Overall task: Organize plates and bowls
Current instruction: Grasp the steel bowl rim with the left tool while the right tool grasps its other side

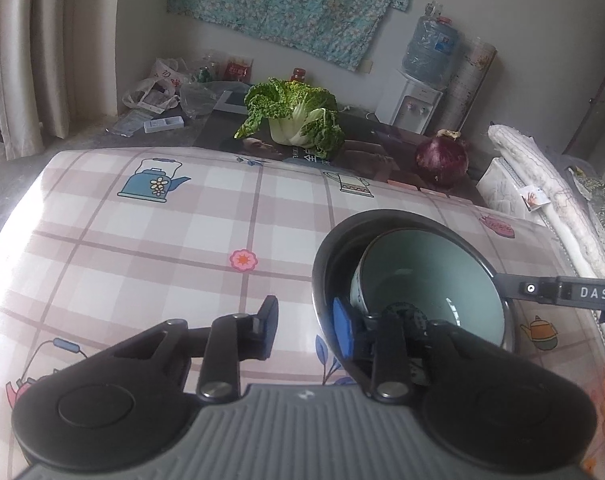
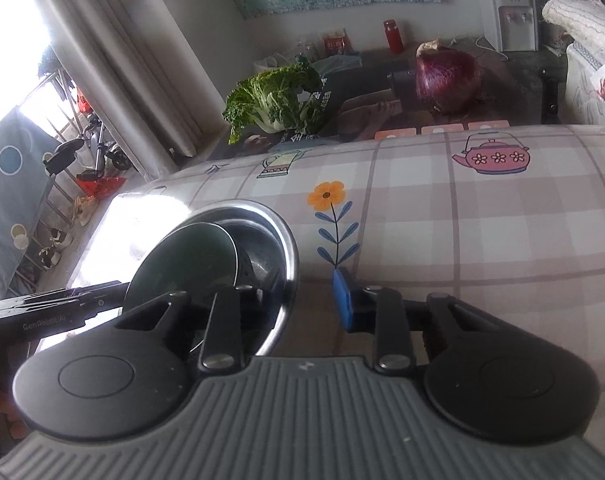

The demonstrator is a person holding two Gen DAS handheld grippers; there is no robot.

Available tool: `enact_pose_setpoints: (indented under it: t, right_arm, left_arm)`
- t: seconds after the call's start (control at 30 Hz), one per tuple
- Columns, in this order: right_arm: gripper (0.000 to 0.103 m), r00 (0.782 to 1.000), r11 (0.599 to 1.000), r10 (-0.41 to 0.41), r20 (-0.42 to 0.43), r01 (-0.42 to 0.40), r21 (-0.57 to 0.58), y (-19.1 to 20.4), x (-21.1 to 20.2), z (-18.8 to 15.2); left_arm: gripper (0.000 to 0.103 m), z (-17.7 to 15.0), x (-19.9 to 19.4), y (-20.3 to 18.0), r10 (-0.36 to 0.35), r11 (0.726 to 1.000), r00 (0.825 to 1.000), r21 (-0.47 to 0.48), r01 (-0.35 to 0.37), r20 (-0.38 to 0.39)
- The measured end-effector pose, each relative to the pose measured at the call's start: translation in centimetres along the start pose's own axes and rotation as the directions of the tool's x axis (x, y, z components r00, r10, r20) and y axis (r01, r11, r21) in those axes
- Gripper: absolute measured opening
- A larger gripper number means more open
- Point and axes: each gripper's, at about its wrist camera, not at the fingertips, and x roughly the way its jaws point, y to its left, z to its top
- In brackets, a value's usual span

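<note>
Green bowl nested in the metal bowl, both grippers at its rim

Table (image 1: 142,240) in checked cloth; metal bowl (image 1: 322,264) at 4 o'clock in the left view, 8 o'clock in the right; green bowl (image 1: 434,280) lies tilted inside it, pale glaze within, speckled outer wall. Left gripper (image 1: 308,330) has jaws spread, one finger inside the metal rim, nothing pinched; right gripper (image 2: 286,300) also spread, straddling the rim. Nesting looks done; straightening the tilt likely remains; no plates seen. Cabbage (image 1: 294,114) and onion (image 1: 442,158) at 12 o'clock.
</note>
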Motion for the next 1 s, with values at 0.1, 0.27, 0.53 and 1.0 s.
enact_pose_setpoints:
  t: [0.1,0.27,0.53,1.0]
  right_arm:
    - [0.019,1.0,1.0,0.016,-0.015,-0.016,0.006,0.0,1.0,-0.1]
    - [0.01,0.999,1.0,0.026,-0.034,-0.026,0.0,0.9,1.5,-0.6]
    - [0.01,0.997,0.998,0.062,-0.051,-0.062,-0.01,0.9,-0.4,-2.5]
    - [0.011,0.995,0.995,0.086,-0.045,-0.084,0.048,0.6,0.4,-2.9]
  left_arm:
    - [0.015,-0.1,0.5,-0.1,-0.034,0.999,0.999,-0.025,0.034,-0.019]
    - [0.012,-0.3,0.2,-0.5,-0.017,0.999,0.999,-0.042,0.016,-0.032]
    - [0.012,-0.9,-0.7,-0.3,-0.038,0.998,0.997,-0.042,0.035,-0.061]
    - [0.013,-1.0,-0.3,0.0,-0.051,0.994,0.997,-0.096,0.046,-0.054]
